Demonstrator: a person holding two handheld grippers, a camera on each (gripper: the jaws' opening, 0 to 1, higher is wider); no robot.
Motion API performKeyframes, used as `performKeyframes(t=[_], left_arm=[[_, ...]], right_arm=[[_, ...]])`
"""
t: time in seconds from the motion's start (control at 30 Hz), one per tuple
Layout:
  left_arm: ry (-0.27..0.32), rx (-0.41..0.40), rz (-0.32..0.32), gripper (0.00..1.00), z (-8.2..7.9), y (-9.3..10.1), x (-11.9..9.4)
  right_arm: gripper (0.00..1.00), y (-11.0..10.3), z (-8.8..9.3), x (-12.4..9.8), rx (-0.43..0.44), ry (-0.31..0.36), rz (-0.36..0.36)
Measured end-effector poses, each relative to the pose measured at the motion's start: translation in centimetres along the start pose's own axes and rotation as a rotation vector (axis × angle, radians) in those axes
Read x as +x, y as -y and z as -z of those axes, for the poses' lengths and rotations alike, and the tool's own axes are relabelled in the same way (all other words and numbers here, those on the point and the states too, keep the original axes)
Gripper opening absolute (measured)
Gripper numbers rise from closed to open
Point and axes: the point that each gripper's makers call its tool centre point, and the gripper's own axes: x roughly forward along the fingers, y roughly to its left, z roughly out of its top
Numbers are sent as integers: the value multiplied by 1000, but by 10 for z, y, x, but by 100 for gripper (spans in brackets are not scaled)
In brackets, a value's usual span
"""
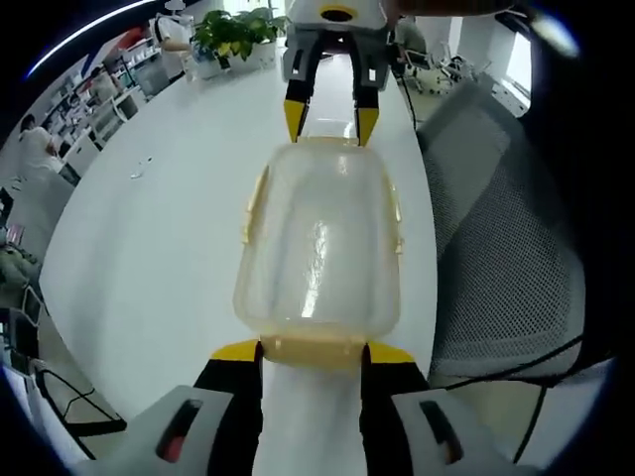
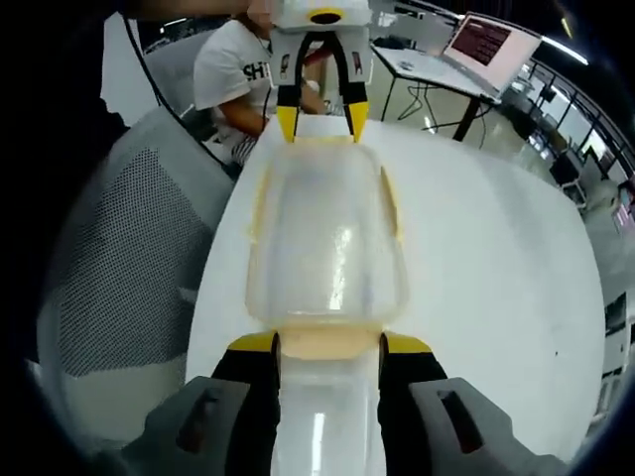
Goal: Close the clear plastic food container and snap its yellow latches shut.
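One clear container (image 1: pixel 319 243), lid on, yellow latches (image 1: pixel 312 349)

Left gripper (image 1: pixel 313 351): jaws spread, yellow tips level, one at each corner of the near end of the container (image 1: pixel 319 243). Right gripper (image 2: pixel 330 343): jaws likewise spread, tips at the opposite end's corners. The two grippers face each other along the container's long axis; each appears at the top of the other's view, tips pointing downward.
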Motion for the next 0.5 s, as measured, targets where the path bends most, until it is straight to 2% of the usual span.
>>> performKeyframes(t=[0.33, 0.5], left_arm=[[-16, -14, 9, 32, -8, 6, 9], [-12, -18, 6, 32, -17, 6, 14]], right_arm=[[35, -3, 12, -4, -4, -4, -15], [35, -2, 23, -8, -4, -11, -13]])
